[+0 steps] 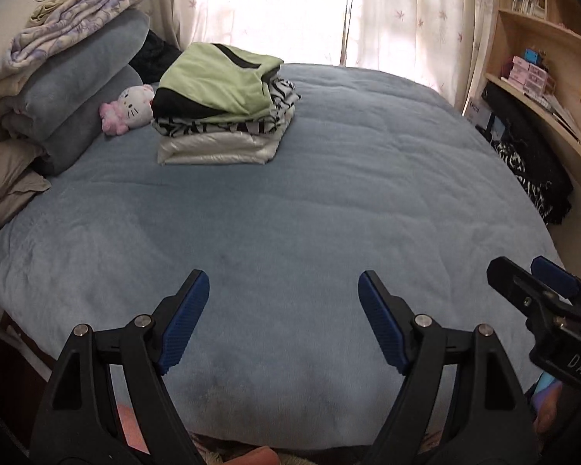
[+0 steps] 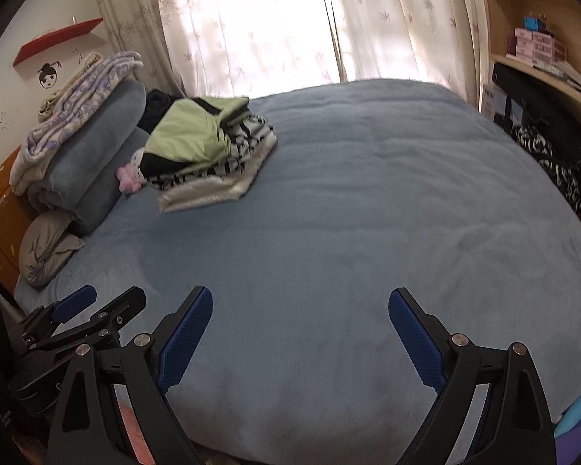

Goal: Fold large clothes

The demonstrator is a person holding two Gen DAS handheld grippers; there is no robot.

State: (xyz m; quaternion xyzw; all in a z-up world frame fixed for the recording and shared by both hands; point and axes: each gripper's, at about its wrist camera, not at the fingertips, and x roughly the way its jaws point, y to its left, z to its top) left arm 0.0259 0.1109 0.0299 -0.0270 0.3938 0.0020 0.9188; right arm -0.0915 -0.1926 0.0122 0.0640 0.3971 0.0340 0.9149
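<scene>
Item: folded stack (image 1: 222,110) on bed (image 1: 329,193) — soft, light, floppy; I'd pinch an edge. My left claw (image 1: 283,302) and right claw (image 2: 300,319) gape, empty.

A home bedroom: blue-covered bed (image 1: 290,201), curtained window (image 1: 290,7), bookshelves (image 1: 542,19), plush toy (image 1: 129,106).

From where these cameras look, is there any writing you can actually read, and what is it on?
"DAS": white letters on the black body of the right gripper, cut off by the picture's edge.
White box beside the bed: dark print, too blurred to read.
Pink boxes on the shelf: labels too small.
Book spines: unreadable.
</scene>
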